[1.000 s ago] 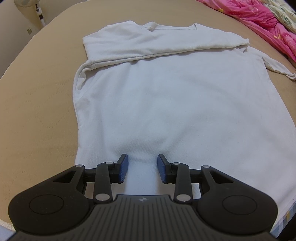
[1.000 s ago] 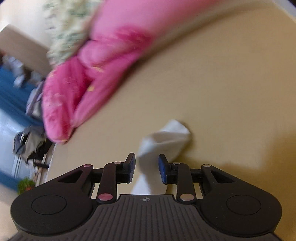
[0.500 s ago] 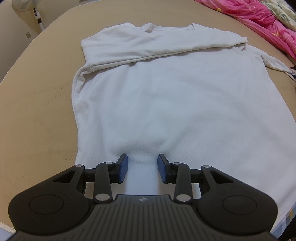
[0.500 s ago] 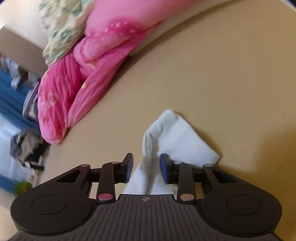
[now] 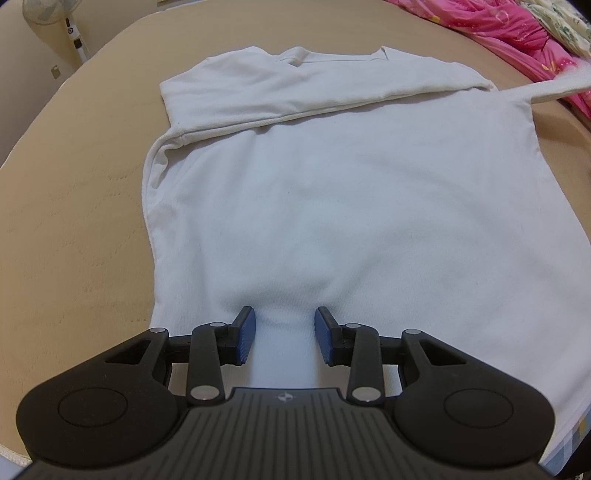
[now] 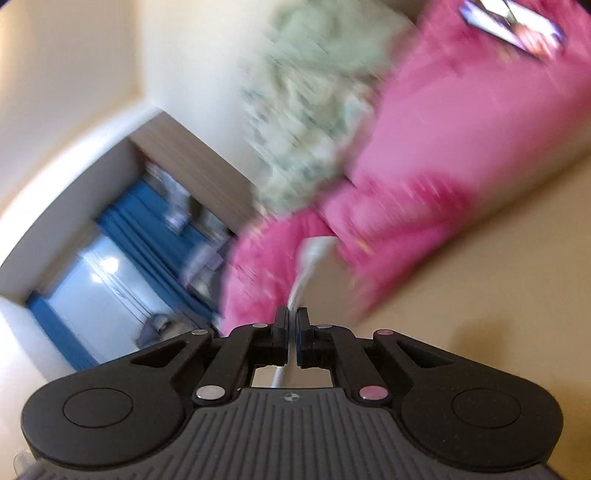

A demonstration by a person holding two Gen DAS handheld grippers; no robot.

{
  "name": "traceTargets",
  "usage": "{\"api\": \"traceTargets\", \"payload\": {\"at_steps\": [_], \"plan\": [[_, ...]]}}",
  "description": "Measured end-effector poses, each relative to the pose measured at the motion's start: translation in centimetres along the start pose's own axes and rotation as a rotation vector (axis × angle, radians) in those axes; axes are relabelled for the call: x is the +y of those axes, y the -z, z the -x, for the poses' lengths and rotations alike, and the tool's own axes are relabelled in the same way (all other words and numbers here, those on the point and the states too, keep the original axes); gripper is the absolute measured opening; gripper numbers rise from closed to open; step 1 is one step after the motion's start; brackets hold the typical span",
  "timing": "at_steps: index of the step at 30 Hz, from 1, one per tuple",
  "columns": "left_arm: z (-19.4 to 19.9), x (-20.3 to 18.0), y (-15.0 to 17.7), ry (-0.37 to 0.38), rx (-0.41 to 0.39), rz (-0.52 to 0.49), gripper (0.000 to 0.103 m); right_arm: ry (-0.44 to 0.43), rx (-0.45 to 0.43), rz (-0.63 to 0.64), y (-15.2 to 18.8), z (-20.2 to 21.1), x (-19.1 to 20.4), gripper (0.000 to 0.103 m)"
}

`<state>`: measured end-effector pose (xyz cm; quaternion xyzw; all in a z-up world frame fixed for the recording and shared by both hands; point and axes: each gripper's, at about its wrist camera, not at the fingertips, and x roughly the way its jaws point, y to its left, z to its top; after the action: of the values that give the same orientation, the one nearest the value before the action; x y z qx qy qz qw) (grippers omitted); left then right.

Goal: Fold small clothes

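Observation:
A white long-sleeved shirt (image 5: 351, 203) lies flat on the tan bed (image 5: 74, 221), collar at the far side. One sleeve (image 5: 314, 92) is folded across its chest. My left gripper (image 5: 284, 328) stands on the near hem, open, its blue pads apart with a soft hump of cloth between them. The other sleeve (image 5: 550, 88) is pulled taut off the bed toward the right edge. In the right wrist view my right gripper (image 6: 293, 317) is shut on that sleeve (image 6: 314, 254), whose cuff end sticks out past the fingertips. That view is blurred.
A pink quilt (image 5: 517, 33) and a pale floral blanket (image 6: 314, 92) are heaped along the far right of the bed. A standing fan (image 5: 48, 11) is beyond the far left edge. Bare mattress lies left of the shirt.
My right gripper closed on the sleeve end and lifted it off the bed, tipping up toward level. In the left view the sleeve now stretches up to the right. My left gripper stayed put.

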<state>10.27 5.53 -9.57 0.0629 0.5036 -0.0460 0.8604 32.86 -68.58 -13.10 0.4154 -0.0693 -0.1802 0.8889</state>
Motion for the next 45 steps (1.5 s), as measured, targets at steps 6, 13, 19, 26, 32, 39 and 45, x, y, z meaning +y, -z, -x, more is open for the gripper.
{"api": "traceTargets", "payload": {"at_steps": [6,13,19,26,32,39,45], "plan": [[0.1,0.0,0.0,-0.001,-0.002,-0.003,0.039,0.487,0.209,-0.117,3.1,-1.4,-8.5,0.003],[0.1,0.0,0.0,-0.003,-0.003,-0.004,0.039,0.486,0.177,-0.063,1.0,-1.6,-8.9,0.003],[0.1,0.0,0.0,-0.003,-0.002,-0.006,0.039,0.641,0.087,-0.112,-0.8,-0.1,-10.8,0.005],[0.1,0.0,-0.1,-0.003,-0.003,-0.004,0.04,0.469,0.148,-0.067,0.8,-0.1,-10.3,0.031],[0.3,0.1,-0.1,0.002,-0.012,0.021,0.04,0.671,0.149,0.171,0.5,-0.5,-7.9,0.008],[2.7,0.6,-1.1,-0.004,-0.141,0.076,0.04,0.313,0.095,0.171,-3.2,5.9,5.6,0.015],[3.2,1.7,-1.2,0.01,-0.137,0.143,0.04,-0.049,0.419,0.32,1.6,14.3,15.6,0.05]]}}
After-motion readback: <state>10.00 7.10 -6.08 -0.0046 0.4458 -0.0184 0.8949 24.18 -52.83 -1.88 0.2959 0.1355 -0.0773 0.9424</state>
